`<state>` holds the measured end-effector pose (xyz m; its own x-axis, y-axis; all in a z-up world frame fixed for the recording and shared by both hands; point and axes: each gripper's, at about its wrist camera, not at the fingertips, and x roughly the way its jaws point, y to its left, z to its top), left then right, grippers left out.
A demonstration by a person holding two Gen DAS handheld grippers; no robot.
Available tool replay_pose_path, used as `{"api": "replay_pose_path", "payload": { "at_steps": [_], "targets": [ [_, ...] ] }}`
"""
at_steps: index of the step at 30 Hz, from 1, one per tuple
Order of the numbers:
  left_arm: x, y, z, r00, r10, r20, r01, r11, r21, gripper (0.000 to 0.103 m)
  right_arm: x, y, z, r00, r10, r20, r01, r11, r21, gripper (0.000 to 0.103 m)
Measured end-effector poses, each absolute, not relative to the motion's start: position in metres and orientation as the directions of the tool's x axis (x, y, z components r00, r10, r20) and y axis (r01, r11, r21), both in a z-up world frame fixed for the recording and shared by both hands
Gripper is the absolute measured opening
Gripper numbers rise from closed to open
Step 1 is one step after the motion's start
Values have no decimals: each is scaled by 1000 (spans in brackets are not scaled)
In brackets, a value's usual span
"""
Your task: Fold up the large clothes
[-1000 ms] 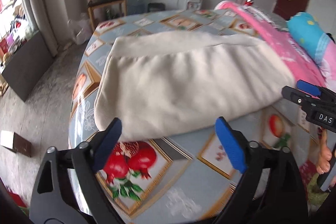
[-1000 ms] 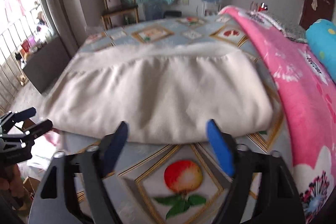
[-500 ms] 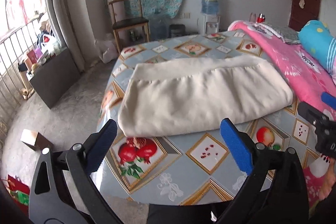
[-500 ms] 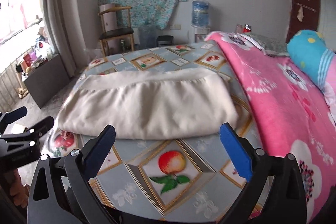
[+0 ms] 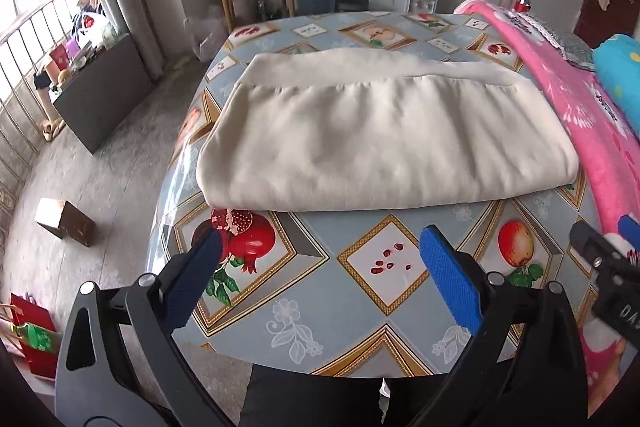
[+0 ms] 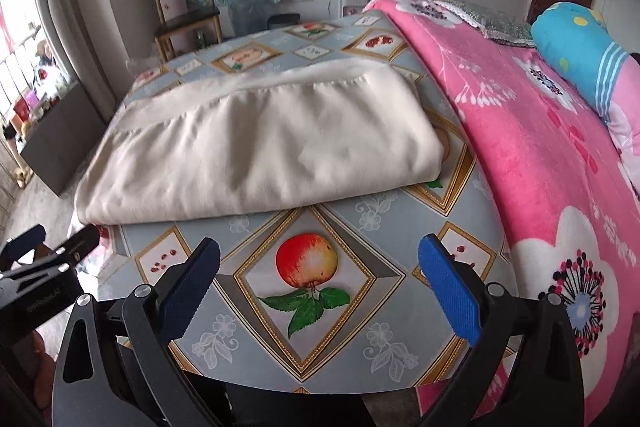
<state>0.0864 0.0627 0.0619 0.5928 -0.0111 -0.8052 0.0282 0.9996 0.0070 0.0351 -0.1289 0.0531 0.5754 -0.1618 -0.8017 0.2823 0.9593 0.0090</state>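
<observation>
Surface (image 5: 304,323), fruit-print cloth cover: more of its bare near part is now seen below the garment than a second ago, both views having drawn back from it.

Pink blanket (image 6: 520,131): laid along the right edge of the surface, close beside the garment's right end.

Cream garment (image 5: 380,139): folded, lying flat across the middle of the surface; left end reaches the left edge, near fold kept well back from the near edge. No change in its shape is noted against the earlier frames.

Left tongs (image 5: 320,275): held apart, nothing between, over bare cover short of the near fold.

Right tongs (image 6: 320,275): spread wide after just having been opening, empty, likewise clear of the garment.
</observation>
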Motion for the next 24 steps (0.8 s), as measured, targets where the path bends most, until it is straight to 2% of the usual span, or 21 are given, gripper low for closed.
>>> {"api": "replay_pose_path", "payload": {
  "at_steps": [24],
  "targets": [
    [109,61,47,529,-27,-848,37,999,-8,95,59,-113,39,509,-205,-836,262,962,-76,97]
  ]
}}
